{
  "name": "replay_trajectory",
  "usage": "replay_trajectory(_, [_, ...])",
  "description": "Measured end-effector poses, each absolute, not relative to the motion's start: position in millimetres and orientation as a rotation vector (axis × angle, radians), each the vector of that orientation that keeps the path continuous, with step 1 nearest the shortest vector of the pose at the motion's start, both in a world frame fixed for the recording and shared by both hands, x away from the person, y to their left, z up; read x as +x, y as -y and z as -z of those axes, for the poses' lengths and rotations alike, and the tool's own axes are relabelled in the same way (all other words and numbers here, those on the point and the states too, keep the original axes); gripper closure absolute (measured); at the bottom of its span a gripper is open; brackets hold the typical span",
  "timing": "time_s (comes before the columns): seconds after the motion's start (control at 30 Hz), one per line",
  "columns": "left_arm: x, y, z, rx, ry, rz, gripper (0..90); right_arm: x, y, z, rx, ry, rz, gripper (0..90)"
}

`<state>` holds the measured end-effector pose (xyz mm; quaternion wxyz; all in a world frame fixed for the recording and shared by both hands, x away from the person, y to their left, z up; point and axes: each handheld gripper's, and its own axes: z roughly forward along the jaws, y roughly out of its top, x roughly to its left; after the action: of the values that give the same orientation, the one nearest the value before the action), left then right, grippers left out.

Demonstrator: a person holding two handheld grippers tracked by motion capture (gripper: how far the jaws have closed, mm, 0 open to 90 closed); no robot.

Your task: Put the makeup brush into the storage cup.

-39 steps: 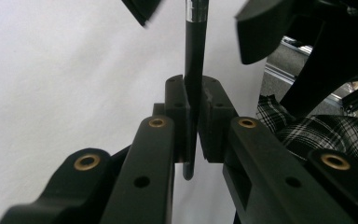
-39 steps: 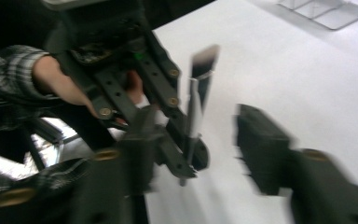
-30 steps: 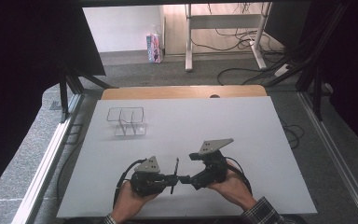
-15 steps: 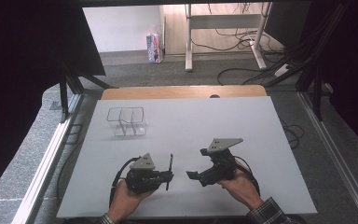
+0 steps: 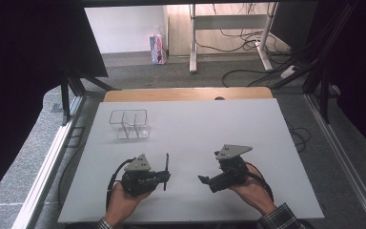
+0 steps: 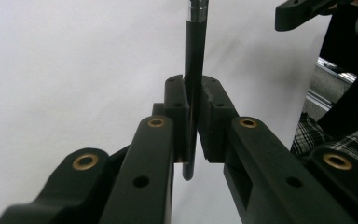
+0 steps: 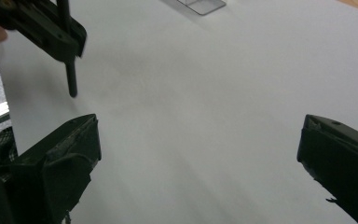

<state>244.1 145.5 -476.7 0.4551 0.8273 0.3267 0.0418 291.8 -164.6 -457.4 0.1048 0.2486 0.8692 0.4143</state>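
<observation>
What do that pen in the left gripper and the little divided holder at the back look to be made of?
Pen: slim black barrel, matte, probably plastic; the shiny silver band at its top end looks like metal. The left gripper is shut on it.
Holder: clear and glossy, likely acrylic or similar plastic, since the white table shows straight through its walls and the edges catch light. Glass cannot be ruled out.

The white bench lies bare between the two hands and across its far and right parts; the clear divided holder at far left is the sole obstacle standing on it.
</observation>
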Motion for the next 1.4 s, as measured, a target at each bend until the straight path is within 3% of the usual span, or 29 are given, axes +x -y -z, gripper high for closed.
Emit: replay_trajectory(1.4, [253.2, -197.4, 471.3, 2.011, -1.008, -0.311, 82.9, 279.3, 245.7, 469.6, 0.962, -2.402, -1.037, 0.0])
